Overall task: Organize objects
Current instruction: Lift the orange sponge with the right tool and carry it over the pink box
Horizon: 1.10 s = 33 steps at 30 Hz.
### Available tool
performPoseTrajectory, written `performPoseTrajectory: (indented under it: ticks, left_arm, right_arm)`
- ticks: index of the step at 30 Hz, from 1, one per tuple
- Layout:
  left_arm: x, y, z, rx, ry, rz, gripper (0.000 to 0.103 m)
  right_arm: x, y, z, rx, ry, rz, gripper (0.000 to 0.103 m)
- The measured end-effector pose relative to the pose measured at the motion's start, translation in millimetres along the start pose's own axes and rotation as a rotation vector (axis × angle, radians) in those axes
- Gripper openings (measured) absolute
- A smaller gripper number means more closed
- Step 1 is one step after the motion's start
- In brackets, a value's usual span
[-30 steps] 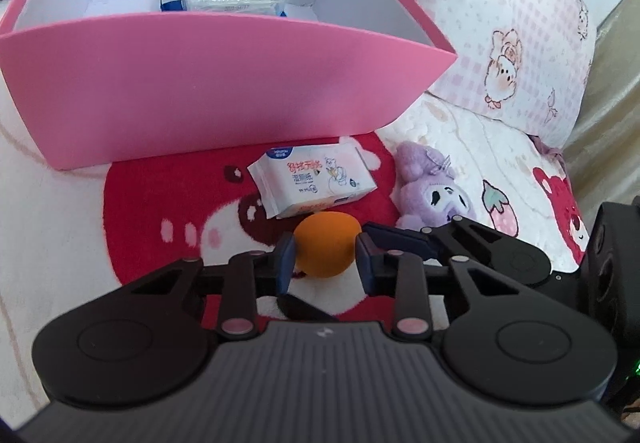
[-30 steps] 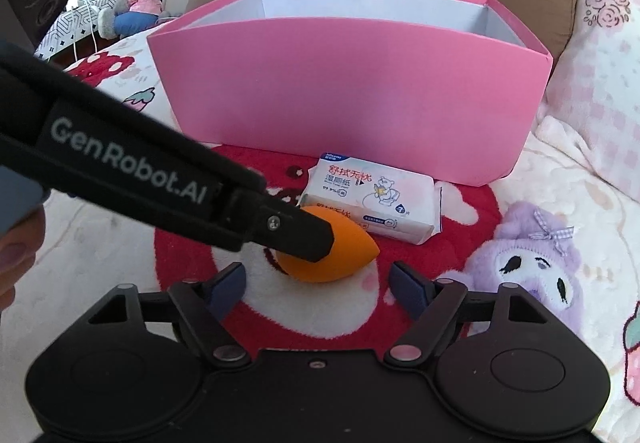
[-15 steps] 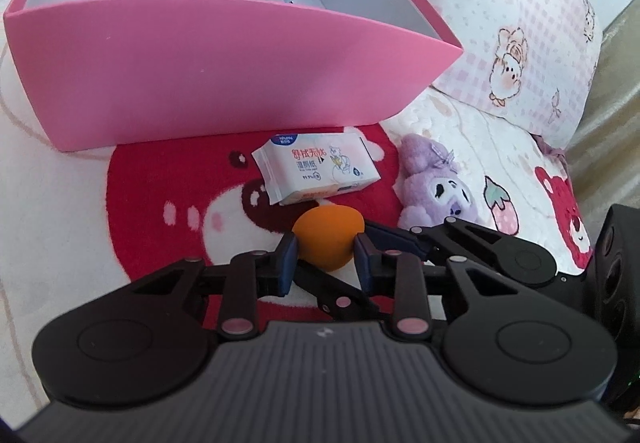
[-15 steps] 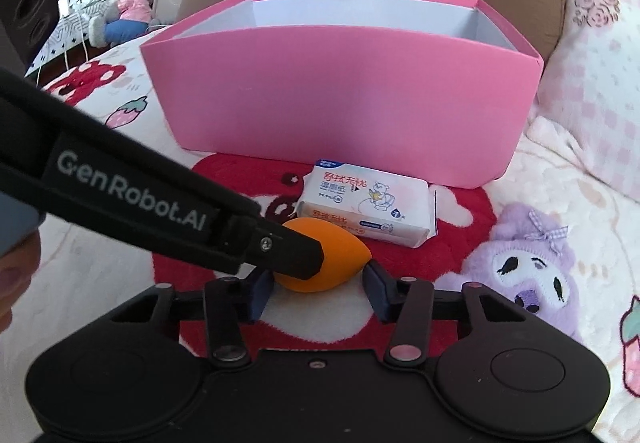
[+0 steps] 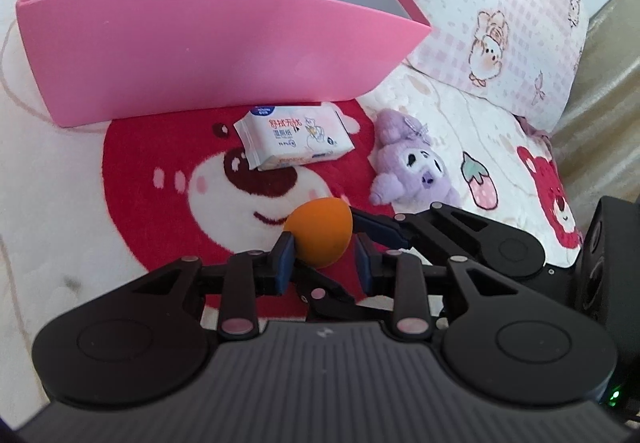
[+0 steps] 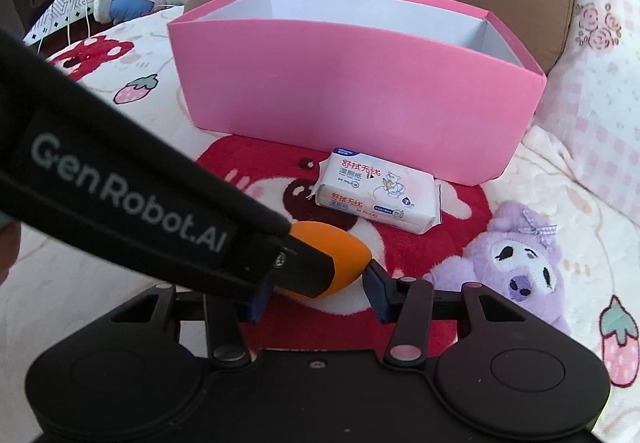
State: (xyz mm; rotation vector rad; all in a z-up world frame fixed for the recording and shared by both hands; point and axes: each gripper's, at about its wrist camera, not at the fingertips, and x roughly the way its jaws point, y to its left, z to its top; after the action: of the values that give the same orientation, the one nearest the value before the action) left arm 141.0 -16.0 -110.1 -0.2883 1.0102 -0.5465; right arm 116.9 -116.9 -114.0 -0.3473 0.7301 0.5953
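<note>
the orange egg-shaped makeup sponge (image 5: 319,233) sits above the red bear-print bed blanket (image 5: 152,147), clamped between the blue pads of the left tool (image 5: 324,261), while the right tool (image 6: 318,293) has its pads closed against the sponge's two ends, so both seem to grip it. i'd judge this a handover: one tool should let go fully before the other lifts toward the pink cardboard box (image 6: 360,99), with a gentle squeeze, passing over the white wet-wipes pack (image 6: 376,193).
</note>
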Motion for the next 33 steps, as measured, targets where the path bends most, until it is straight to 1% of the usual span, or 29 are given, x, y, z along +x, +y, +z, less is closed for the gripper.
performPoseTrajectory:
  ticks: [1, 2, 4, 6, 10, 14, 18, 24, 33]
  left_arm:
    - [-2.7, -1.0, -0.7, 0.003, 0.007, -0.002, 0.031]
    - [-5.0, -1.8, -1.0, 0.005, 0.013, -0.003, 0.034]
    - [-10.8, -3.2, -1.7, 0.016, 0.024, 0.002, 0.039]
    - [-16.0, -4.4, -2.8, 0.028, 0.036, 0.011, 0.039]
    - [-30.0, -5.4, -4.7, 0.030, 0.035, 0.003, 0.039]
    - [-43.0, -8.8, -7.0, 0.033, 0.042, 0.012, 0.040]
    - [-50.4, -14.2, -7.3, 0.054, 0.066, 0.025, 0.040]
    - [-61.9, -25.9, -9.1, 0.089, 0.076, 0.039, 0.041]
    - [-84.6, -35.5, -6.6, 0.107, 0.067, 0.022, 0.041]
  right_arm:
    - [-3.0, 1.8, 0.2, -0.004, 0.003, -0.002, 0.054]
    - [-6.1, 3.2, 0.5, -0.003, 0.008, 0.001, 0.054]
    - [-14.1, 3.7, 0.2, 0.009, 0.001, 0.038, 0.054]
    - [-19.9, 2.3, 0.4, 0.020, -0.002, 0.074, 0.054]
    - [-28.3, 5.4, 3.0, 0.013, -0.011, 0.093, 0.054]
    - [-36.9, 14.2, 5.7, 0.044, -0.005, 0.110, 0.055]
    - [-48.0, 21.8, 7.1, 0.034, 0.000, 0.106, 0.055]
    - [-60.8, 25.5, 11.7, 0.042, 0.012, 0.100, 0.055]
    - [-84.2, 30.8, 21.4, 0.036, 0.003, 0.085, 0.055]
